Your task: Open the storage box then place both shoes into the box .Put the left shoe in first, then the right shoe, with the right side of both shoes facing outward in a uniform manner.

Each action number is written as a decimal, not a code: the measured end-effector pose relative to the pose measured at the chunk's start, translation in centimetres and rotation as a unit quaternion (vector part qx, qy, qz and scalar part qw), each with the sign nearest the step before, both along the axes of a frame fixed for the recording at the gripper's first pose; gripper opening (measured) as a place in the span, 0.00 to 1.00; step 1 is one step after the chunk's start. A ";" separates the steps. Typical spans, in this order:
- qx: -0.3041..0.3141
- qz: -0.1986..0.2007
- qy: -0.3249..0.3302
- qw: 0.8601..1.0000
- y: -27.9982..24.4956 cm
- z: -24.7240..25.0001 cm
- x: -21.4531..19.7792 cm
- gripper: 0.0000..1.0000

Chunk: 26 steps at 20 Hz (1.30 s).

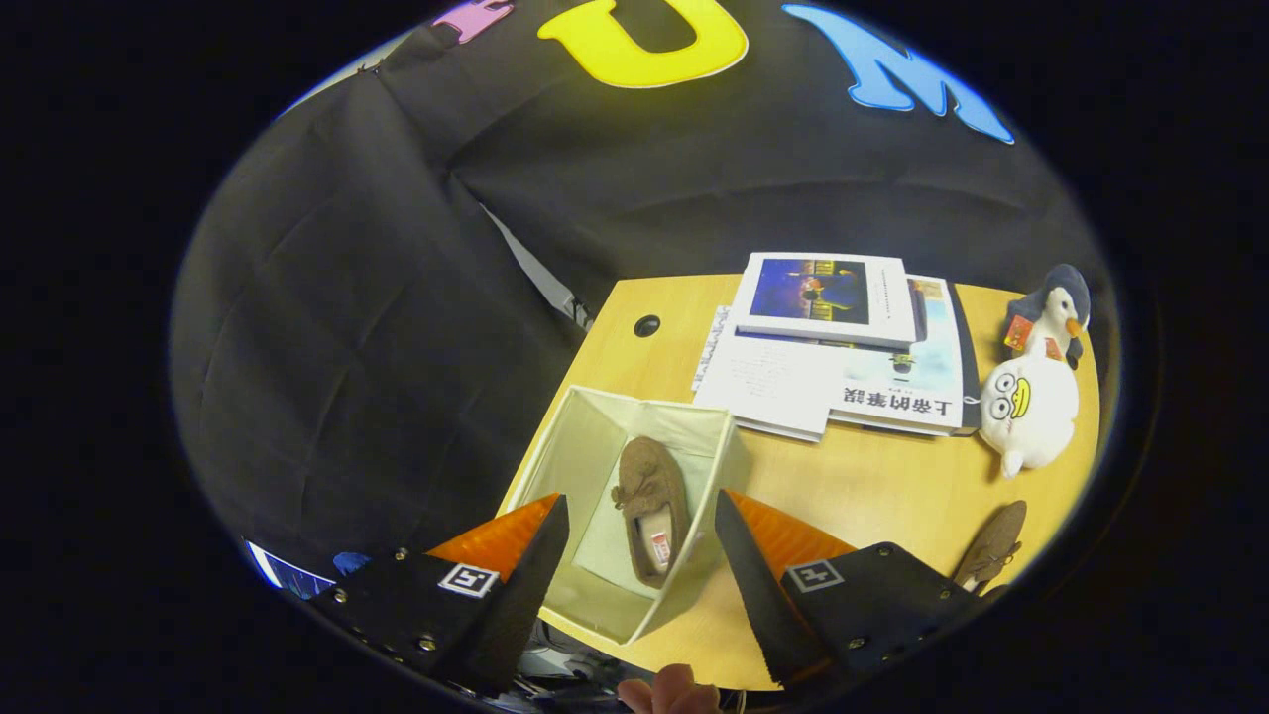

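- Gripper [642, 555] low in the frame, held above the table, jaws spread wide with nothing between the fingers.
- Cream fabric storage box [595, 451] open at lower centre, sitting near the table's left edge, seen between and just ahead of the fingers.
- One brown shoe [651, 506] lying inside the box along its right wall, opening facing up, bow end pointing away from the gripper.
- Second brown shoe [991, 545] out on the wooden table [853, 486] at lower right, beyond the right finger and well apart from the box.
- Stack of books [843, 342] at upper centre-right of the table, past the box.
- White plush toy [1031, 402] and penguin plush [1053, 307] just right of the books, touching each other.
- Part of a person's hand [674, 691] at the bottom centre.
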<state>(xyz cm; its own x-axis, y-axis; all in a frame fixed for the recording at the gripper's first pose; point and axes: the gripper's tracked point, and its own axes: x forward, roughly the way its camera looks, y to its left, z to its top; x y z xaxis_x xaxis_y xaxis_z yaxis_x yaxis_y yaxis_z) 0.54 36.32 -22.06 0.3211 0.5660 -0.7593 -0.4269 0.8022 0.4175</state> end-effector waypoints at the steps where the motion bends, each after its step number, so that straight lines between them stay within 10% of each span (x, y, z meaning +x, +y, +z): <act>1: 0.003 -0.005 -0.003 1.000 -1.0 0.4 0.0 0.90; 26: -0.021 -0.146 -0.039 0.988 -26.1 -2.4 0.3 0.90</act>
<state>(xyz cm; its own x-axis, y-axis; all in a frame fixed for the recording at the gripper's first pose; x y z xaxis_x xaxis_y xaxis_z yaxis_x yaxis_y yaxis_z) 0.87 10.26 -24.47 0.5253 0.4098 -0.7457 -0.2047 0.9115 0.3567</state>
